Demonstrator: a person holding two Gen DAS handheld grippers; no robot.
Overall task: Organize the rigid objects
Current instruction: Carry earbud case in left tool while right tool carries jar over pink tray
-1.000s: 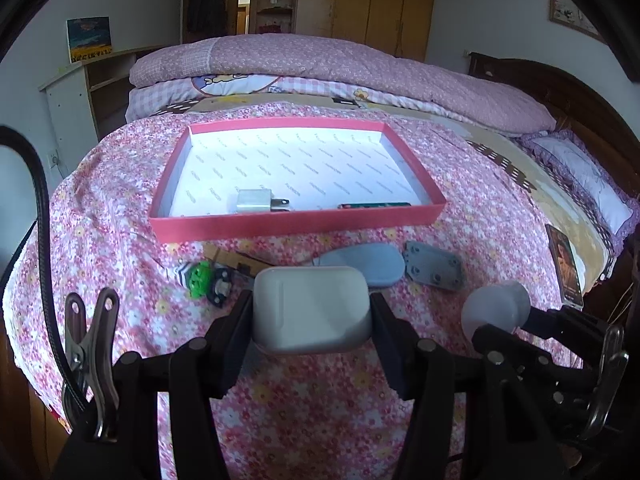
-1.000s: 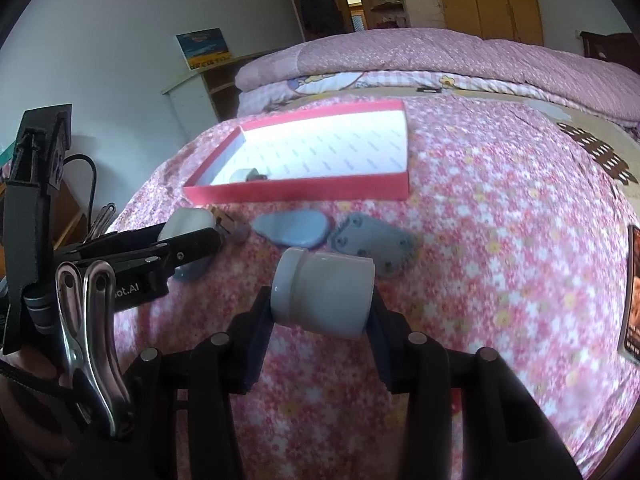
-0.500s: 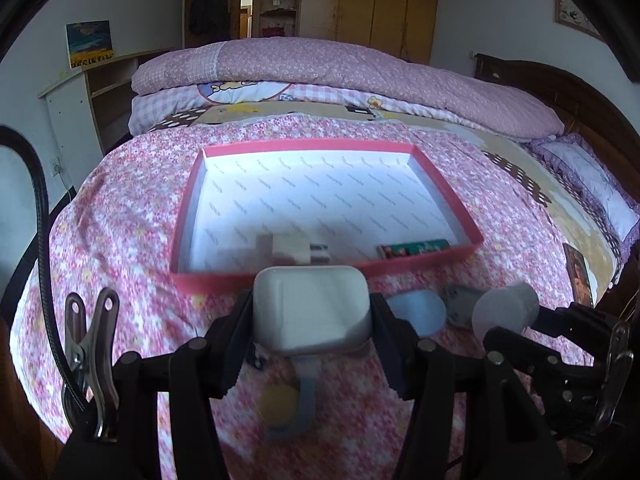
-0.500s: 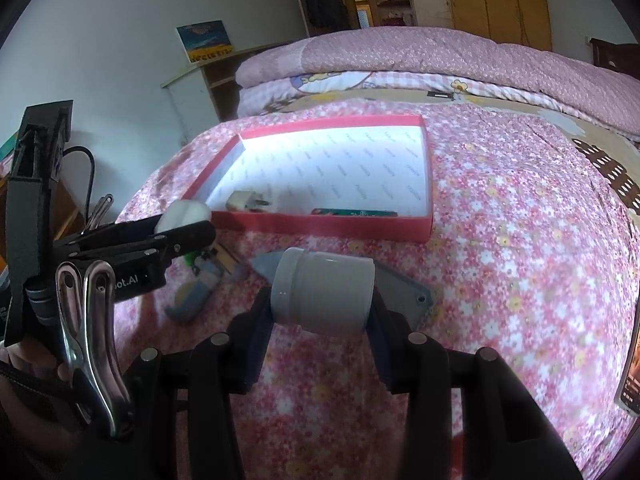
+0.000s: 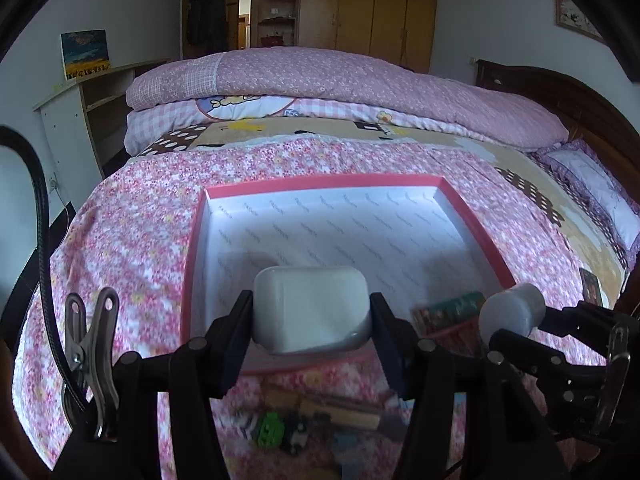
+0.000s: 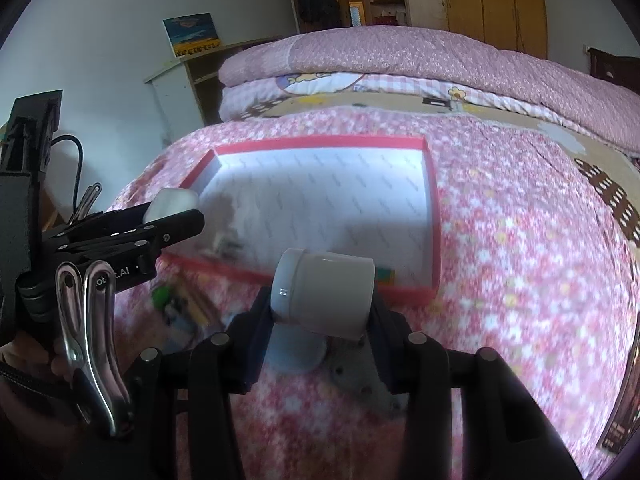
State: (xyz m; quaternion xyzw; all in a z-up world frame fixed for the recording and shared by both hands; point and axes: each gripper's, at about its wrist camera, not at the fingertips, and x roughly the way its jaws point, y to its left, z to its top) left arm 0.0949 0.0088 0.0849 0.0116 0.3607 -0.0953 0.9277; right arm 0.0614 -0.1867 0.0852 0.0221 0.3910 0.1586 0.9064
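My left gripper (image 5: 312,312) is shut on a white rounded case (image 5: 310,308) and holds it over the near edge of the red tray (image 5: 320,184), which has a white patterned floor. My right gripper (image 6: 322,300) is shut on a white cylindrical jar (image 6: 324,294) held sideways above the bed, just short of the tray's near wall (image 6: 434,216). The jar also shows at the right of the left wrist view (image 5: 512,314). The case shows at the left of the right wrist view (image 6: 172,202). A green and red flat item (image 5: 452,308) lies in the tray's near right corner.
Loose items lie on the pink flowered bedspread (image 5: 132,240) below the grippers: a green and black piece (image 5: 272,430), a wooden stick (image 5: 340,412), a pale blue oval (image 6: 296,348) and a grey plate (image 6: 360,376). Folded quilts (image 5: 320,80) lie behind the tray. A small card (image 5: 590,286) lies far right.
Both grippers have moved forward toward the tray with their loads. The case now hangs over the tray's near edge and the loose items have slid below the grippers in view.
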